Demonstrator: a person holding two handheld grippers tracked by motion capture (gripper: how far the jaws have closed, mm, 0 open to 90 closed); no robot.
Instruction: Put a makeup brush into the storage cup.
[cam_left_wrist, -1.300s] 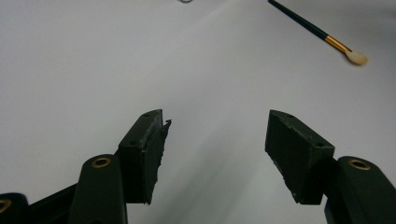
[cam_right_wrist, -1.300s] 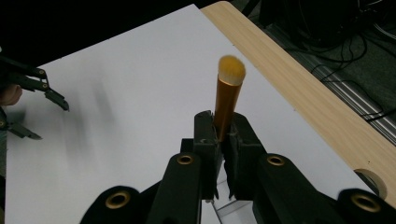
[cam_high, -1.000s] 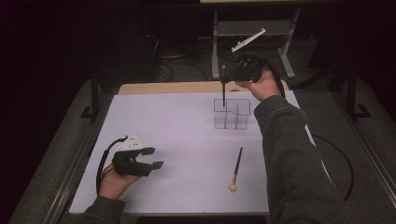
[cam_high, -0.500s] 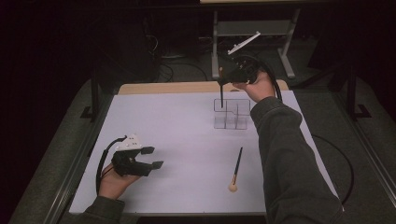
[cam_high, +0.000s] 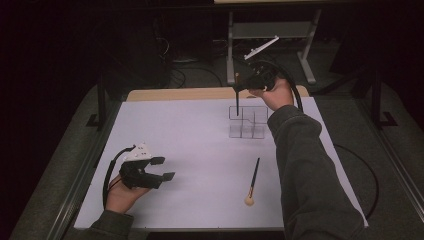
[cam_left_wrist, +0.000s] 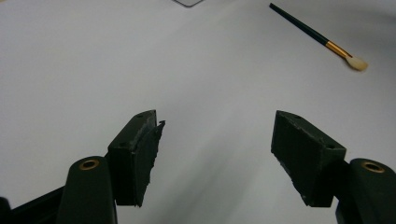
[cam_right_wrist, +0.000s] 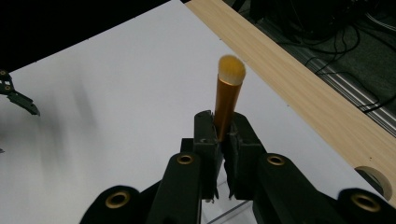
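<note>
Right gripper (cam_high: 239, 89) is up over the far side of the table (cam_high: 190, 125), jaws clamped tight on a brush (cam_high: 237, 102). In the right gripper view that brush (cam_right_wrist: 227, 100) is pinched between the two pads at its gold ferrule, with the pale bristle tip sticking up past the fingertips (cam_right_wrist: 204, 122). In the high view the dark handle hangs straight down from the jaws, its lower end at or inside the far-left cell of the clear organizer (cam_high: 246, 122); cannot tell if it touches the bottom. The right hand (cam_high: 274, 92) wraps the gripper body from behind, sleeve running back to the near edge.

Left gripper (cam_high: 164, 169) sits low over the near-left part of the table, held by the left hand (cam_high: 122, 192). Jaws have just been opening and stand wide apart, nothing between them; in the left gripper view bare white table shows through the gap between the pads (cam_left_wrist: 140, 149).

A second brush (cam_high: 253, 181) lies flat on the table, near side, right of centre, pale bristles toward the person and handle pointing away toward the organizer. It is well apart from both grippers. In the left gripper view it (cam_left_wrist: 322, 39) lies ahead and to the right of the open jaws, not touched.
</note>
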